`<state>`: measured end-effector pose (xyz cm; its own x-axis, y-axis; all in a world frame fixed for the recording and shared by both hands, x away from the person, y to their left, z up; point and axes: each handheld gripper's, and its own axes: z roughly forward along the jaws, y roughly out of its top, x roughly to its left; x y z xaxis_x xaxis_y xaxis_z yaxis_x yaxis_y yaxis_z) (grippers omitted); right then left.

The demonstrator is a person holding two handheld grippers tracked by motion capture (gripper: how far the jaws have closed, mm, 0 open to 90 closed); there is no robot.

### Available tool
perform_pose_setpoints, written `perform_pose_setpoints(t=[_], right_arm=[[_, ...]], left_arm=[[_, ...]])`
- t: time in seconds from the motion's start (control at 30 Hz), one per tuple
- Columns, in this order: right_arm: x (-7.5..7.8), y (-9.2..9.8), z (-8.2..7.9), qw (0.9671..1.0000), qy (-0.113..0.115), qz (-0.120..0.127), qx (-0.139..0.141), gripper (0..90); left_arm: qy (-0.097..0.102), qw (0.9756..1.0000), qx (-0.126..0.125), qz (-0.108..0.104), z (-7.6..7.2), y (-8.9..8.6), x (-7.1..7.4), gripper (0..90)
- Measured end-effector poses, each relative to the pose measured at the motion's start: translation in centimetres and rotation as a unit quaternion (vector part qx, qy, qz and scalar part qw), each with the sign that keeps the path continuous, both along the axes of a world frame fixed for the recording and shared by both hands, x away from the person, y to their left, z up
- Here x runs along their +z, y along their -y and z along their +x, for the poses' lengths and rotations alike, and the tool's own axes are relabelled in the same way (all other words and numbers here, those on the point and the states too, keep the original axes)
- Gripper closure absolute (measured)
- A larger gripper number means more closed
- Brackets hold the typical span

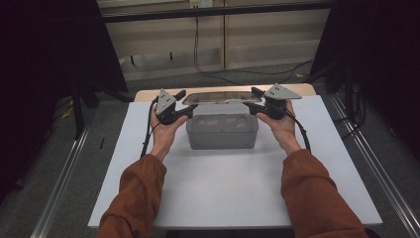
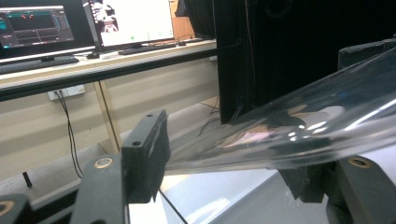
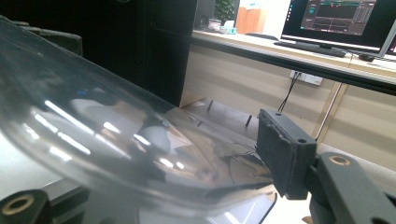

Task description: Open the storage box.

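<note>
Toward the far edge of the white table [image 1: 228,198], midway between its side edges, a clear plastic box [image 1: 222,132] sits open. Just above and behind it, the 2 grippers hold the transparent lid [image 1: 223,96] level by its ends. The left gripper [image 1: 184,105] clamps the left end, the right gripper [image 1: 253,103] the right end, with the lid's edge pinched between each pair of jaws.
</note>
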<state>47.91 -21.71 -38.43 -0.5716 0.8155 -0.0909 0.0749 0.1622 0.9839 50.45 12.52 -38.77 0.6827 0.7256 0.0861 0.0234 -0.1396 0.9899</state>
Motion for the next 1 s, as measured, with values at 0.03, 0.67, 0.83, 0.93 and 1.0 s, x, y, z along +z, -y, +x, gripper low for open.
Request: perform_pose_setpoints(t=[0.03,0.67,0.83,0.93,1.0], right_arm=[[0.0,0.0,0.0,1.0,-0.001,0.001,0.0,45.0],[0.3,0.0,1.8,1.0,0.001,0.003,-0.007,46.7],[0.6,0.0,2.3,1.0,0.001,0.0,-0.005,46.8],[0.5,0.0,2.4,0.9999,0.0,0.008,-0.006,46.6],[0.5,0.0,2.5,0.9999,0.0,0.009,-0.006,46.6]], left_arm=[[0.002,1.0,0.002,0.004,0.1,0.0,0.0,38.8],[-0.013,0.9999,0.009,-0.005,2.1,-0.2,-0.8,52.2],[-0.006,0.9999,0.006,0.006,2.3,-0.1,-0.4,51.7],[-0.007,0.9999,0.008,0.008,2.7,0.2,-0.4,51.6],[-0.009,0.9998,0.008,0.015,2.9,0.4,-0.5,51.6]])
